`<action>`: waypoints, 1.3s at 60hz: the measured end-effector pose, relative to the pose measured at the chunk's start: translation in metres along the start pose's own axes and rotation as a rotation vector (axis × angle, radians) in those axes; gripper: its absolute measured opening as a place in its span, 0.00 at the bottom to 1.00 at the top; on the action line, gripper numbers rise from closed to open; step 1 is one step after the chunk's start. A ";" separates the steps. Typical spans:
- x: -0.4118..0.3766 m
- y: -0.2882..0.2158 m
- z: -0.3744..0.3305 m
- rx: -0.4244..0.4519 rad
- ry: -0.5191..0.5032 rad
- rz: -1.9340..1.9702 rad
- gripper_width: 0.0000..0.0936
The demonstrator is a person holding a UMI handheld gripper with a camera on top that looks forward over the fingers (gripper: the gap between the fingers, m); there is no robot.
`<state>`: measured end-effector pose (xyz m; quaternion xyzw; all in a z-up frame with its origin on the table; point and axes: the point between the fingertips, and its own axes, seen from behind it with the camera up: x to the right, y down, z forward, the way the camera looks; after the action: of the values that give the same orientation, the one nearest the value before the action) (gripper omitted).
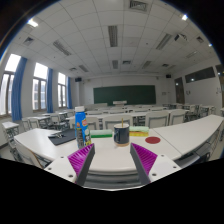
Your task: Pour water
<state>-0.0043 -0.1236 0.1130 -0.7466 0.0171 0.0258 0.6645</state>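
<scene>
Fingers (pixel 112 160): two fingers with pink pads sit closest to us. They are spread wide apart and hold nothing. No thing stands between them yet.
Room: a big classroom lies far beyond the fingers, with rows of desks, a dark board on the back wall, windows off to the left and long lights on the ceiling.
Desk (pixel 185 135): a long white desk runs just ahead of the fingers. All the small things stand on it.
Bottle (pixel 81 125): a tall bottle with a blue label stands upright, ahead of the left finger. It looks like clear plastic. I think it has water inside, so it may feel a bit heavy and slosh. Plastic is smooth and can slip, and it may bend if squeezed hard. The middle of the body, near the label, looks like the best place to hold it.
Cup (pixel 121 133): a dark cup stands upright, ahead of the gap between the fingers and near the bottle, but not touching it. It looks stiff and light. I cannot tell if it is full.
Purple disc (pixel 152 140): a small flat purple thing lies ahead of the right finger, past the cup.
Job: no pouring has begun. Bottle and cup are both standing free.
</scene>
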 end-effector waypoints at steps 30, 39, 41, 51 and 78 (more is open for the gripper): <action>-0.100 -0.023 0.078 0.017 -0.113 -0.039 0.82; -0.130 -0.006 0.137 -0.025 -0.089 -0.062 0.84; -0.132 -0.003 0.150 -0.031 -0.076 -0.067 0.84; -0.128 0.018 0.208 -0.049 -0.021 -0.111 0.85; -0.126 0.011 0.237 -0.047 -0.025 0.180 0.41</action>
<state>-0.1349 0.1092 0.0822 -0.7570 0.0752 0.0950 0.6421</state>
